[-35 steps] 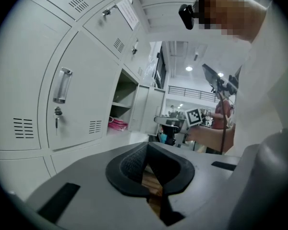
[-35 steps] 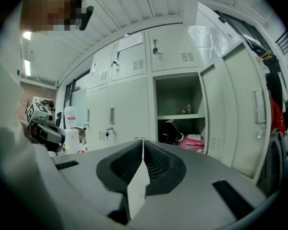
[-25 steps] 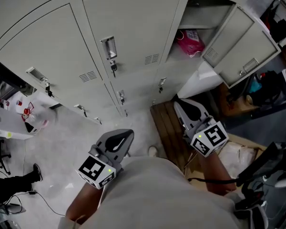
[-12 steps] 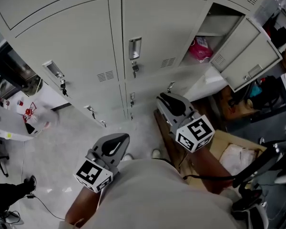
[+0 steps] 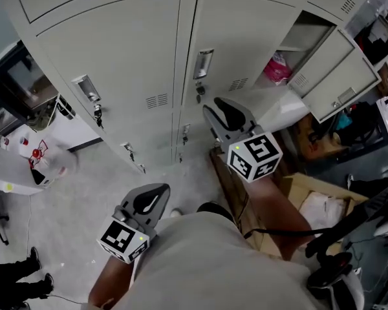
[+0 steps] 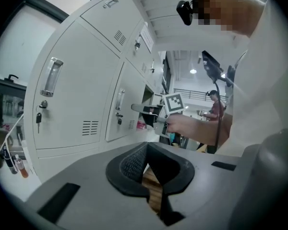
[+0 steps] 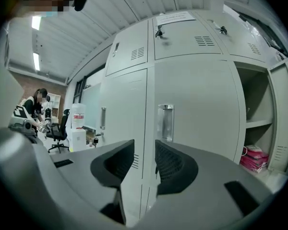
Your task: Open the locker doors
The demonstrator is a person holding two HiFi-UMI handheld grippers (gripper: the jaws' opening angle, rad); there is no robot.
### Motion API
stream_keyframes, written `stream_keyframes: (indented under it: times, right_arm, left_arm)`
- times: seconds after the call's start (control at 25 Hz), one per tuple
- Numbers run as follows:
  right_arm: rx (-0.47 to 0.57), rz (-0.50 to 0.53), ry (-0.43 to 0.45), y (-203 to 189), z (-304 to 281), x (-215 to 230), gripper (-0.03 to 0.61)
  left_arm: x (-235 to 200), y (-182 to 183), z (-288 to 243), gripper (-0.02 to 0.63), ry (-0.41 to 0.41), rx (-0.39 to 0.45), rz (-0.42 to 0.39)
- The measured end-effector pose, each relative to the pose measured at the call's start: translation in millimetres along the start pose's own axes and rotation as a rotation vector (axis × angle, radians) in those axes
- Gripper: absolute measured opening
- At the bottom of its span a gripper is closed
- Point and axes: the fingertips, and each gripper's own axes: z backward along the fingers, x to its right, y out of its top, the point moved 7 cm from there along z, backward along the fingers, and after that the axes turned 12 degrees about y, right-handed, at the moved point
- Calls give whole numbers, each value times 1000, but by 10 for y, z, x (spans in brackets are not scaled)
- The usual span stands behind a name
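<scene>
- 1 door (image 5: 336, 76) at 2 o'clock open; the rest look shut.
- Right gripper (image 5: 221, 113), jaws just parted and empty, near the 12 o'clock handle (image 5: 203, 64).
- Left gripper (image 5: 150, 199) clenched, empty.

Straight ahead of your right gripper (image 7: 144, 150) — its jaws have just been opening, with nothing between them — stands the middle locker door (image 7: 192, 104). Its handle (image 7: 165, 122) sits just above the right jaw. To that gripper's left is the next closed door (image 7: 125, 114). To its right is the open locker (image 7: 252, 123), with a bag (image 7: 255, 158) inside under the shelf and its open door (image 5: 339, 76) swung out rightward. Your left gripper (image 5: 154, 197) hangs lower and farther back from the lockers — the right gripper is ahead of it, to its right. Below the right gripper lies a wooden pallet (image 5: 225, 179), and right of that a cardboard box (image 5: 304, 187).
</scene>
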Motion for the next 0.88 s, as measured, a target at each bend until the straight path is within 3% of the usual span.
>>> stream_keyframes:
  times: [0.4,0.88]
  right_arm:
    - [2,63,-80,274,-502,207,112]
    - [32,34,-168,341,-835,378,144]
  left_arm:
    - [-301,-33,200,9,29,16,13]
    - [-501,-76,260,9,43,16,24]
